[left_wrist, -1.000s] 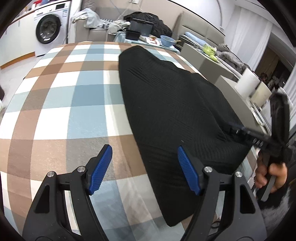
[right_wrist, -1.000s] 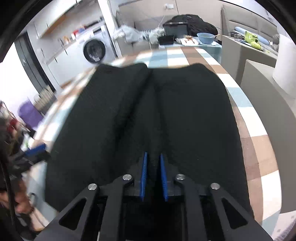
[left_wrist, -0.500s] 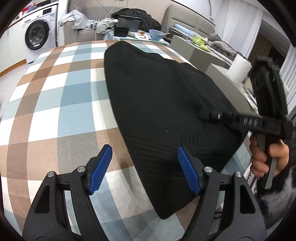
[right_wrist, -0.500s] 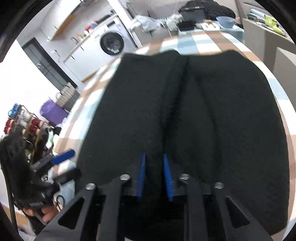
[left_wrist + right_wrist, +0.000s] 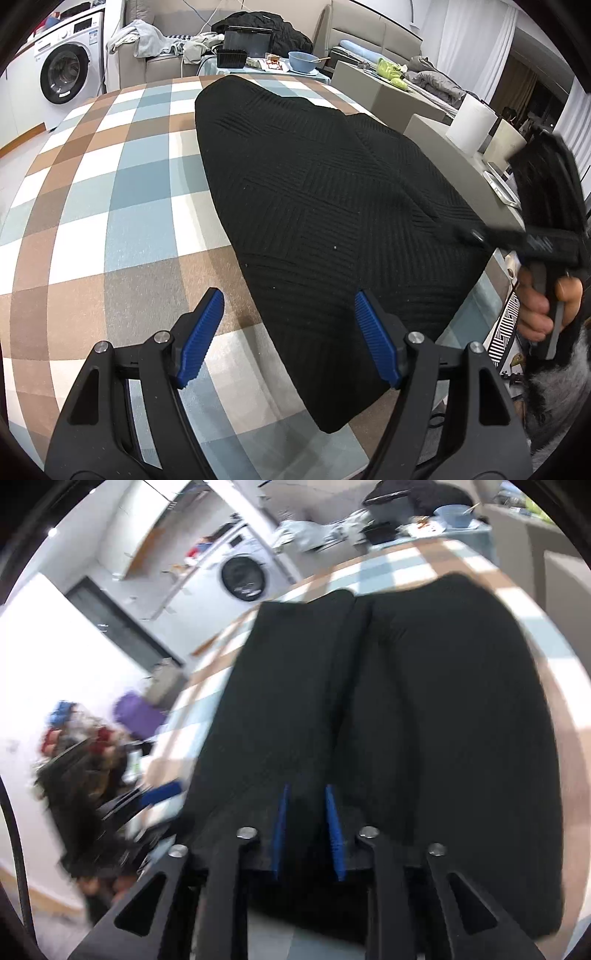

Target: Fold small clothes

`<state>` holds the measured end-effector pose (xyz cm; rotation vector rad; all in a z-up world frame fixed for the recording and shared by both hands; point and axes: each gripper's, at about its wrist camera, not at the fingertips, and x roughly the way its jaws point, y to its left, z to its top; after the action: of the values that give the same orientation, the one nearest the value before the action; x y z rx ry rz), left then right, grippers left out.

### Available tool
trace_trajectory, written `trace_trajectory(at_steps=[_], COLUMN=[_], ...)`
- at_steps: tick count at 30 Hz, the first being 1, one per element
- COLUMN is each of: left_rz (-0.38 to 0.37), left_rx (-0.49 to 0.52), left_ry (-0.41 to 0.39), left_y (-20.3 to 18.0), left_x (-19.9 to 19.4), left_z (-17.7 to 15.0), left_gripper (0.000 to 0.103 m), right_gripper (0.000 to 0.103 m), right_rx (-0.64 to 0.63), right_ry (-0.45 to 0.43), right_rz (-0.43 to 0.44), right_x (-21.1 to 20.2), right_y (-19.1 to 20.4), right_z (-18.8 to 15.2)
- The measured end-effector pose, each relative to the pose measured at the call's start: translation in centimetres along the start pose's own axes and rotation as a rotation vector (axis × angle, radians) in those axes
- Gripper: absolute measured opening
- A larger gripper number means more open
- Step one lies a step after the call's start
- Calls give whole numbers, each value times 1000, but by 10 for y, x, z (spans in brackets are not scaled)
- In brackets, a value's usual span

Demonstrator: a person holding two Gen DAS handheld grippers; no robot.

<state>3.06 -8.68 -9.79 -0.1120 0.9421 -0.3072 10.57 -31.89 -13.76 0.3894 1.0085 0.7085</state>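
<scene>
A black ribbed knit garment (image 5: 325,206) lies flat and lengthwise on the checked tablecloth (image 5: 110,206), with a fold line running down its middle (image 5: 347,686). My left gripper (image 5: 288,332) is open wide just above the near left edge of the garment, nothing pinched. My right gripper (image 5: 306,812) sits at the near hem by the centre fold. Its jaws are opening, with dark fabric lying between the blue pads (image 5: 280,823), which show a gap. In the left wrist view the right gripper (image 5: 476,234) reaches in from the right, held by a hand (image 5: 535,306).
A washing machine (image 5: 64,75) stands at the far left. Beyond the table are a sofa with piled clothes, a black tray and a blue bowl (image 5: 304,61). A grey counter (image 5: 424,125) with a white paper roll (image 5: 471,123) borders the table's right side.
The right gripper's pads have spread apart at the hem, and its view has swung towards the left. The left gripper stays open in much the same place.
</scene>
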Motion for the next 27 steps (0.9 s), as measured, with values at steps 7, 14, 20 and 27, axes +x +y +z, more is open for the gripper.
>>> trace_trajectory(at_steps=[7, 14, 20, 27], left_rz=[0, -7, -14, -16], left_rx=[-1, -7, 24, -17], left_ry=[-8, -13, 7, 8], left_y=[0, -3, -9, -2], left_x=[2, -3, 4, 6], left_z=[6, 6, 3, 5], left_gripper=[71, 71, 71, 71], right_gripper=[14, 7, 21, 24], right_rx=[-99, -199, -133, 30], right_ry=[23, 21, 1, 3], right_rz=[-20, -82, -114, -223], right_x=[-6, -15, -20, 24], right_y=[6, 25, 10, -31], right_z=[-20, -23, -8, 51])
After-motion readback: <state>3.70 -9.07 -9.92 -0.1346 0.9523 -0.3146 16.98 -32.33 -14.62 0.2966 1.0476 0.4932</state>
